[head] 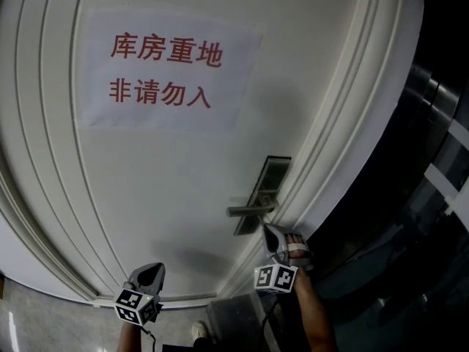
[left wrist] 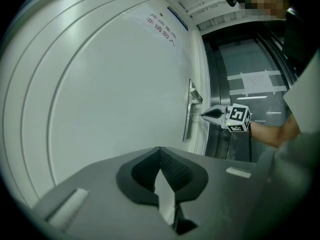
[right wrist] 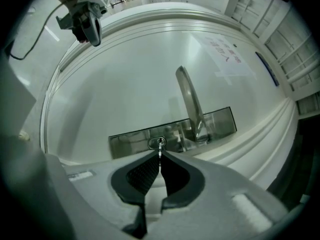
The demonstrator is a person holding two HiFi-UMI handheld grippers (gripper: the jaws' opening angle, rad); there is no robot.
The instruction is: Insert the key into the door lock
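Note:
A steel lock plate (head: 265,189) with a lever handle (head: 249,210) sits on the white door (head: 161,189). My right gripper (right wrist: 160,153) is shut on a small metal key (right wrist: 160,146), whose tip meets the round keyhole (right wrist: 156,142) at the plate's (right wrist: 220,121) lower end, below the handle (right wrist: 190,101). How deep the key sits I cannot tell. In the head view the right gripper (head: 268,230) points at the plate's foot. My left gripper (left wrist: 160,150) is shut and holds nothing, off to the left (head: 155,268) and apart from the door. It faces the right gripper (left wrist: 207,114).
A white paper sign (head: 168,72) with red characters hangs on the door's upper part. Moulded door-frame ridges (head: 344,160) run right of the lock. Beyond them is a dark glass and metal wall (head: 432,196). A bare forearm (head: 315,314) carries the right gripper.

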